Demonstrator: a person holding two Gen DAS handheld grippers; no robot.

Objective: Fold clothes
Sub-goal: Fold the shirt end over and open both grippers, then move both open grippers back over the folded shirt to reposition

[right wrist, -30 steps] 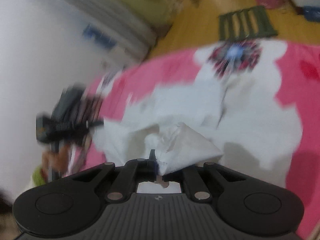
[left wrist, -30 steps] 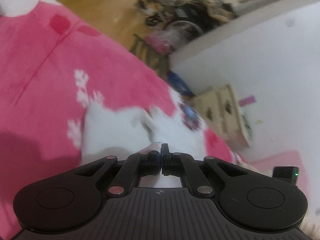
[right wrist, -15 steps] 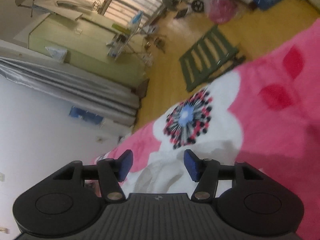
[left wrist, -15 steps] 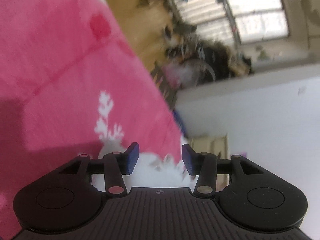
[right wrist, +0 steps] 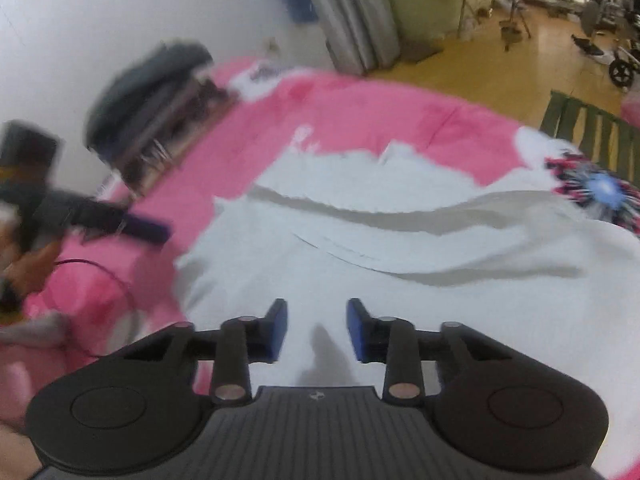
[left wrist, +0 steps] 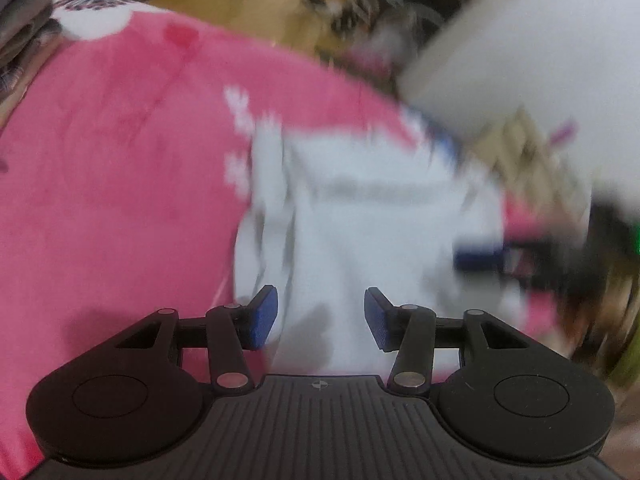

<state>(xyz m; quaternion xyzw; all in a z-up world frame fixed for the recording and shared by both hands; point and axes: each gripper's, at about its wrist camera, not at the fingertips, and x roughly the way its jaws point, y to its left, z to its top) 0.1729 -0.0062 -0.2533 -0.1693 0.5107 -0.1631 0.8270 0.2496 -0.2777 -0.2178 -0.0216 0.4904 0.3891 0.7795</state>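
Two fisheye views along hand-held grippers, both aimed down at a bed under a pink blanket [left wrist: 120, 184] patterned with white shapes and a dark, blue-centred flower [right wrist: 600, 192].

Left wrist view, heavily blurred: left gripper [left wrist: 320, 316] with blue pads [left wrist: 264, 316] set apart, nothing pinched between them. Just ahead of and beneath the gap, a white garment [left wrist: 380, 220] lying on the blanket, folded into a rough block with an edge running across its upper part. At the right edge, a smeared dark shape with a blue tip, the right gripper [left wrist: 480, 258], reaching over the garment's right side. Beyond the bed, wooden floor and a pale wall, too blurred for detail.

Right wrist view: right gripper [right wrist: 316, 330] over the white garment [right wrist: 400, 272], jaws closing yet parted, pads clear of the cloth, nothing gripped. Garment spread wide across the blanket, with long creased folds running left to right and a ragged far edge. At the left, the left gripper [right wrist: 152, 232], dark and blurred, its blue tip near the garment's left edge. Behind it, a stack of dark folded clothes [right wrist: 152, 92] on the bed near a white wall. Farther off, a grey curtain [right wrist: 356, 12], wooden floor [right wrist: 500, 76] and a green slatted object [right wrist: 592, 128] past the bed's edge.
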